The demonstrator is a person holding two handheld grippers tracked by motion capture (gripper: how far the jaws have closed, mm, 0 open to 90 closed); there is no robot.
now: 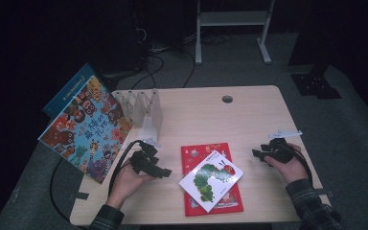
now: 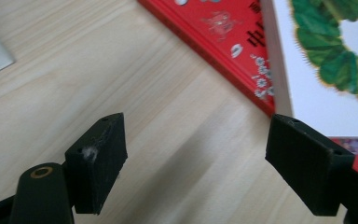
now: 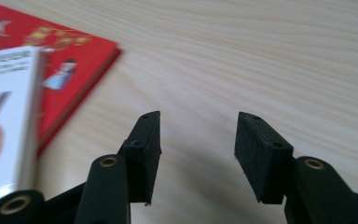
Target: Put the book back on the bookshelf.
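Note:
A red picture book point(image 1: 195, 154) lies flat near the front middle of the wooden table point(image 1: 196, 115). A white book with a green caterpillar point(image 1: 212, 178) rests askew on top of it. My left gripper point(image 1: 165, 171) hovers low just left of the books, open, with only bare wood between its jaws. In the left gripper view point(image 2: 196, 140) the red book point(image 2: 214, 32) and the white book point(image 2: 326, 70) lie ahead to the right. My right gripper point(image 1: 256, 154) is to the right of the books, open and holding nothing. In the right gripper view point(image 3: 198, 130) the red book point(image 3: 70, 56) and the white book point(image 3: 4, 116) sit to the left.
A large colourful picture book point(image 1: 88, 129) leans out over the table's left edge. Beside it stands a white folding book rack point(image 1: 141, 108). A cable hole point(image 1: 227, 99) is near the far edge. A small white object point(image 1: 282, 133) lies behind my right hand.

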